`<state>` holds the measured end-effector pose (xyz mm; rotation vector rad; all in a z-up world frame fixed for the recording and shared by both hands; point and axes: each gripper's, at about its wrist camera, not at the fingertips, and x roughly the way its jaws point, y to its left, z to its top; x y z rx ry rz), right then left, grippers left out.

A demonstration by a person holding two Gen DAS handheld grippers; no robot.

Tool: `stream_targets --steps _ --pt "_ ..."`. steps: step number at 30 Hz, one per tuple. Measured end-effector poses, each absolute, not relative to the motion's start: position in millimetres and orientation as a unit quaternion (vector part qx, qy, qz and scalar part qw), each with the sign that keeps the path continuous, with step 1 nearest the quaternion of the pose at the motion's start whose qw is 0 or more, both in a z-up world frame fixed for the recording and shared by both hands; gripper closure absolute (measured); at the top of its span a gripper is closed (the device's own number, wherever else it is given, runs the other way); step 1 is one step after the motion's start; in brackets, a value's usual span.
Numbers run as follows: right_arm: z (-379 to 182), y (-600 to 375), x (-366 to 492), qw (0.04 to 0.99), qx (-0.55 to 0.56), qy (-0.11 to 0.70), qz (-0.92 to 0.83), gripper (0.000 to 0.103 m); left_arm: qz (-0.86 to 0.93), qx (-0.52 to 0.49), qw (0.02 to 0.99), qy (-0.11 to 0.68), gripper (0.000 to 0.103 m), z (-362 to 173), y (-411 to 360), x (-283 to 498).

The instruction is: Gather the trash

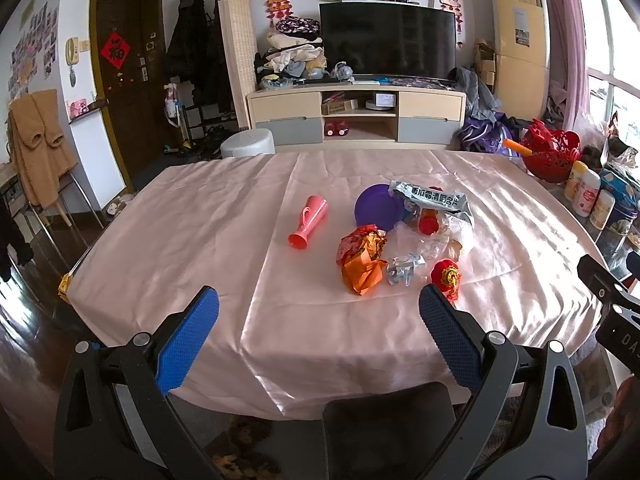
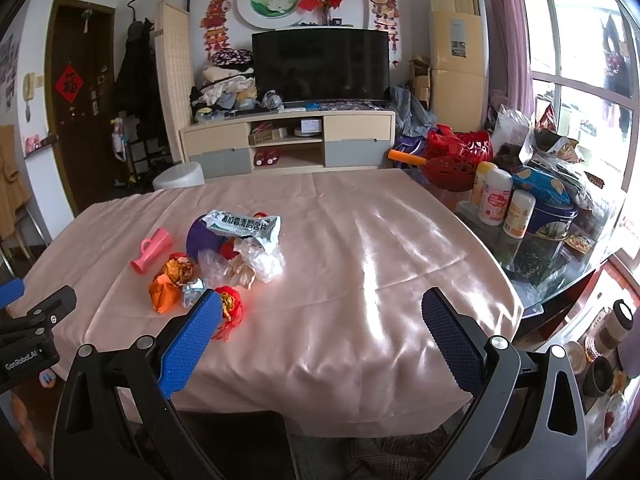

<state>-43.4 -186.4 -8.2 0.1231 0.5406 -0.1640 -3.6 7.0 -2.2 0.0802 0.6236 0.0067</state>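
Observation:
A heap of trash lies mid-table on the pink cloth (image 1: 200, 240): a silver foil packet (image 1: 432, 198) (image 2: 244, 226), crumpled orange and gold wrappers (image 1: 360, 260) (image 2: 168, 284), clear plastic (image 1: 428, 242) (image 2: 256, 264), a small foil scrap (image 1: 402, 270), and a red round ornament (image 1: 446, 274) (image 2: 230, 304). A purple bowl (image 1: 378, 208) (image 2: 204, 238) and a pink cup (image 1: 308, 222) (image 2: 152, 250) on its side lie beside it. My left gripper (image 1: 320, 312) is open and empty above the near table edge. My right gripper (image 2: 322, 316) is open and empty, right of the heap.
Bottles and tins (image 2: 504, 204) and a red basket (image 2: 456, 160) crowd the table's right side. A dark chair back (image 1: 388, 428) stands at the near edge. A white stool (image 1: 248, 142) and a TV cabinet (image 1: 356, 116) are beyond the table.

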Motion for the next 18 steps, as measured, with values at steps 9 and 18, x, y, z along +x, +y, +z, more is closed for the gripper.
stream_targets --steps 9,18 --pt "-8.5 -186.9 -43.1 0.958 0.062 0.268 -0.08 0.003 0.004 0.039 0.951 0.308 0.008 -2.0 8.3 -3.0" --pt "-8.6 -186.9 -43.1 0.958 0.062 0.268 -0.079 0.003 0.005 0.038 0.951 0.308 0.008 -1.7 9.8 -3.6"
